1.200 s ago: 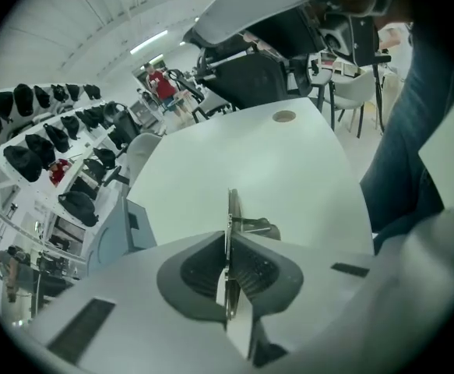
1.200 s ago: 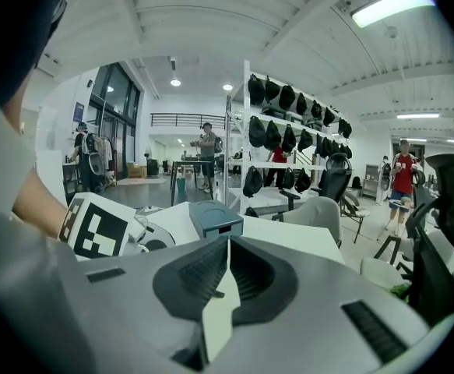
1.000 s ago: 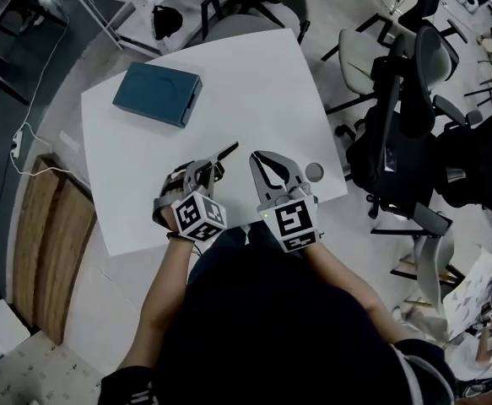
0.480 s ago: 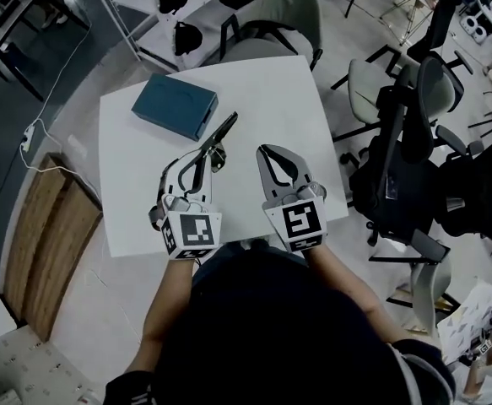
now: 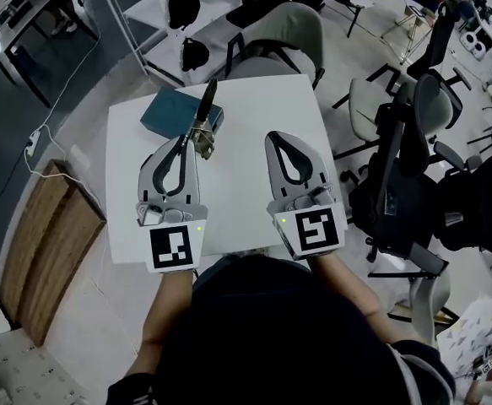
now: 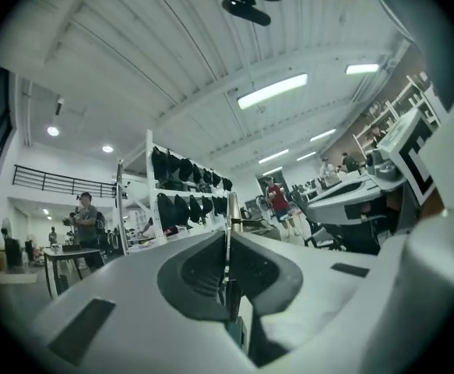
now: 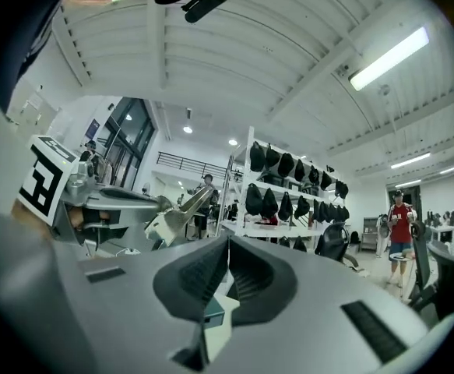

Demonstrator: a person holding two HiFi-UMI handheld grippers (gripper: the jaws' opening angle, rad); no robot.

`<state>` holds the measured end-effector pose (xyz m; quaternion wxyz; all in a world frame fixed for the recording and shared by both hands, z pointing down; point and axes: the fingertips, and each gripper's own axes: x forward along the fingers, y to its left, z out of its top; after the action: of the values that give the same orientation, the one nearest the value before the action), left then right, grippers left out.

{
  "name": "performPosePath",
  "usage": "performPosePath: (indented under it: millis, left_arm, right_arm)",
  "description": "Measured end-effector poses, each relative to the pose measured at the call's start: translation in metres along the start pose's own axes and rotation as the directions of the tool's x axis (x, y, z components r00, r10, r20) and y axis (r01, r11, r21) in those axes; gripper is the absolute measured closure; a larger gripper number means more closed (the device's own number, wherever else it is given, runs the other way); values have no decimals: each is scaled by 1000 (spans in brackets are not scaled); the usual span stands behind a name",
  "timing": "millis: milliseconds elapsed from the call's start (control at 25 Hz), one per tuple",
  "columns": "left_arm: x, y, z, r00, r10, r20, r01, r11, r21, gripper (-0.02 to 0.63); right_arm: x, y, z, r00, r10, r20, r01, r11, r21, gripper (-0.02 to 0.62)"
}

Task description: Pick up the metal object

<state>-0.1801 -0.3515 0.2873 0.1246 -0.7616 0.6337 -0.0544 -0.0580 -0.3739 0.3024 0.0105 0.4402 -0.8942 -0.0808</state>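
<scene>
My left gripper is raised above the white table and is shut on the metal object. This is a long thin tool that sticks out past the jaw tips, over the blue box. In the left gripper view the jaws are pressed together, with a thin metal strip pinched between them. My right gripper is held up beside the left one, shut with nothing in it. The right gripper view shows the metal object off to the left, and the right gripper itself with its jaws closed.
Office chairs crowd the table's right side, and another chair stands at its far edge. A wooden board and a cable lie on the floor at the left. A rack of black bags and standing people appear in the gripper views.
Both grippers have risen off the table and now point forward and upward. The metal object has come up with the left gripper and now hangs over the blue box.
</scene>
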Motion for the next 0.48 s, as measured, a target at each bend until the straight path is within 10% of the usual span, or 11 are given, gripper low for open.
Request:
performPosePath:
  millis: [480]
  left_arm:
    - [-17, 22, 26, 997, 42, 58, -33, 989, -146, 578]
  right_arm:
    - [-11, -3, 35, 998, -37, 55, 35, 998, 49, 569]
